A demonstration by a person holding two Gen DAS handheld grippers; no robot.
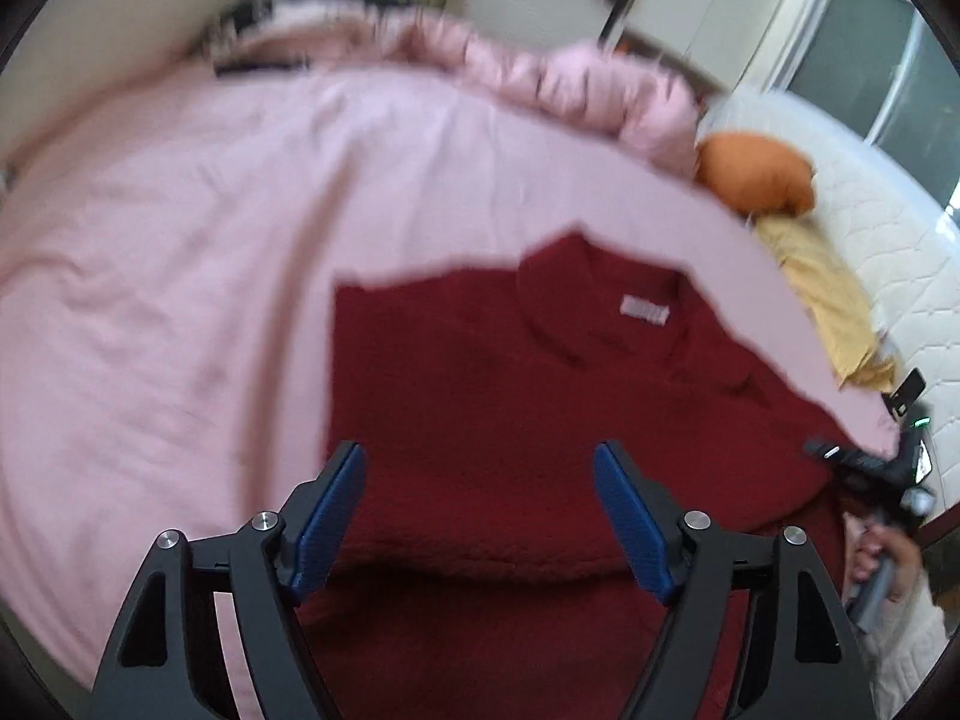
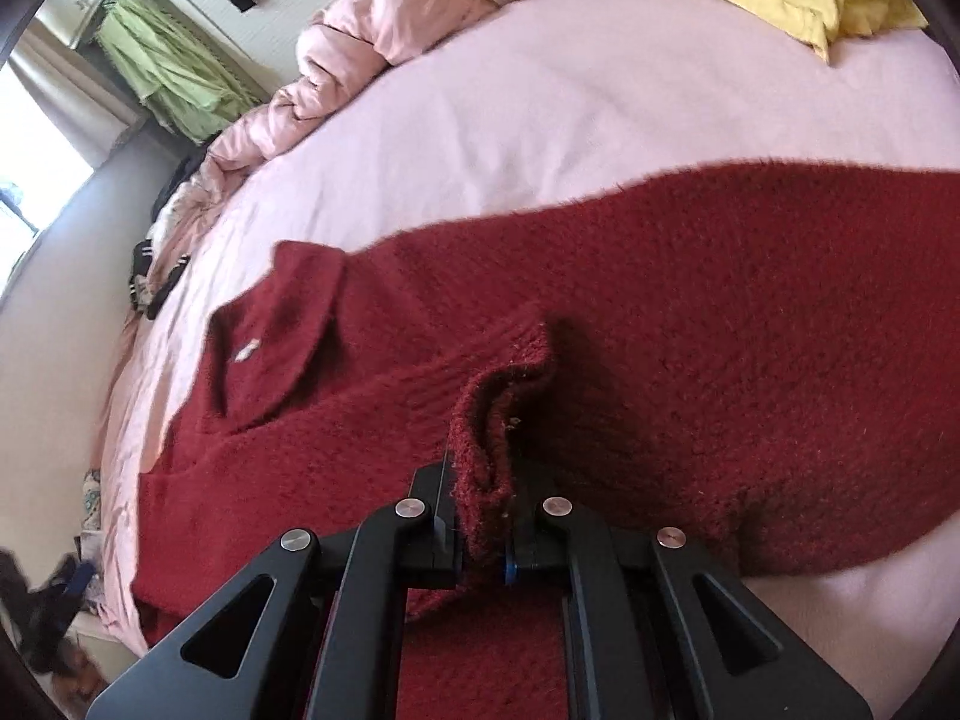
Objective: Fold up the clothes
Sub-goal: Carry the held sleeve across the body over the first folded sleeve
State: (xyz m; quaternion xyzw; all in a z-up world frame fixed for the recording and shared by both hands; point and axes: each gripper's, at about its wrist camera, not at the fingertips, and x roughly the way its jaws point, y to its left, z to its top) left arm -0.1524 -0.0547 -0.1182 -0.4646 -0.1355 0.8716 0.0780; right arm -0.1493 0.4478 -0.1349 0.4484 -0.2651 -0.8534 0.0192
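A dark red fuzzy sweater [image 1: 480, 396] lies on a pink bedsheet [image 1: 180, 240], collar and label facing away. My left gripper [image 1: 480, 480] is open and empty, hovering over the sweater's lower body. In the right wrist view the sweater [image 2: 720, 330] spreads across the bed, collar at left. My right gripper [image 2: 483, 480] is shut on a bunched fold of the sweater's ribbed edge [image 2: 498, 420]. The right gripper also shows in the left wrist view [image 1: 870, 468] at the sweater's right edge.
A crumpled pink duvet [image 1: 540, 72] lies along the bed's far side. An orange cushion [image 1: 756, 174] and a yellow cloth [image 1: 828, 300] lie at the right. Green clothes [image 2: 174, 72] hang by the wall. Clutter sits on the floor [image 2: 54, 600].
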